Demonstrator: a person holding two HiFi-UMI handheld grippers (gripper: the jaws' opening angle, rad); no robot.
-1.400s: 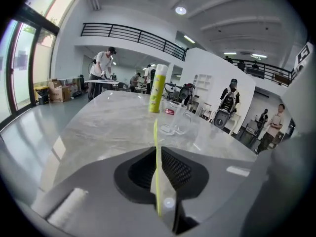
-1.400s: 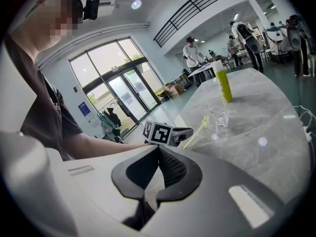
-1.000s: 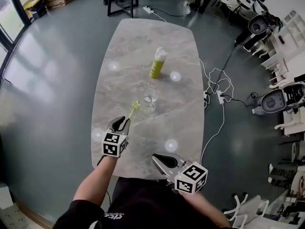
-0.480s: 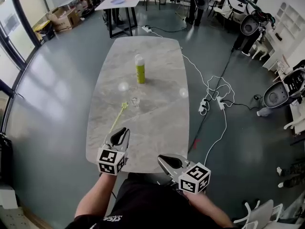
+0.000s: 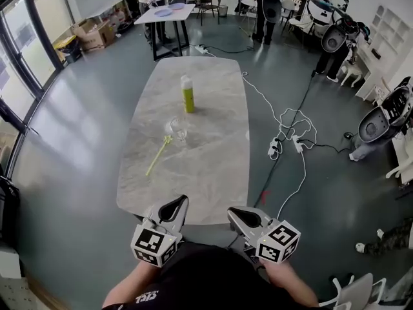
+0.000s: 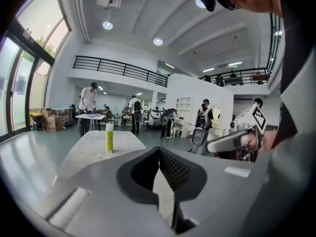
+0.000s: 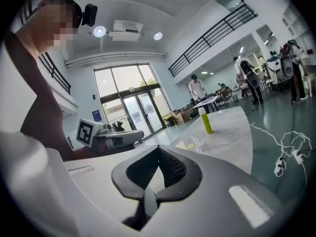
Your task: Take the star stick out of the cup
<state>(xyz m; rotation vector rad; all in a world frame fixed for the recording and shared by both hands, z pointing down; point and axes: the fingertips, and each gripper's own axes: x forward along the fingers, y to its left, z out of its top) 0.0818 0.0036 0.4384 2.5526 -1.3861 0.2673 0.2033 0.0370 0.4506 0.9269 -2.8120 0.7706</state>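
Star stick: one thin yellow-green stick with a star-shaped tip (image 5: 158, 155); it lay flat on the table, outside the cup, left of centre in the head view.
Stick axis: the long axis ran on a diagonal from lower left to upper right; the star end pointed to the upper right, toward the cup, and the plain end toward the table's left edge.
Cup: one clear stemmed glass cup (image 5: 178, 128) stood upright just beside the star end; whether they touched could not be told.
Bottle: one tall yellow-green bottle with a white cap (image 5: 187, 94) stood upright above the cup in the frame, apart from it.
Table: one long grey marble-patterned table with rounded corners (image 5: 206, 166) carried all three things.
Grippers: two, both at the bottom of the head view, at the table's near edge and well apart from the stick.
Left gripper (image 5: 175, 206): its jaws had just been closing and met at the tips, with nothing between them.
Right gripper (image 5: 240, 216): its jaws were together and held nothing.
Cable: one white cable (image 5: 292, 124) lay looped on the grey floor to the right of the table.
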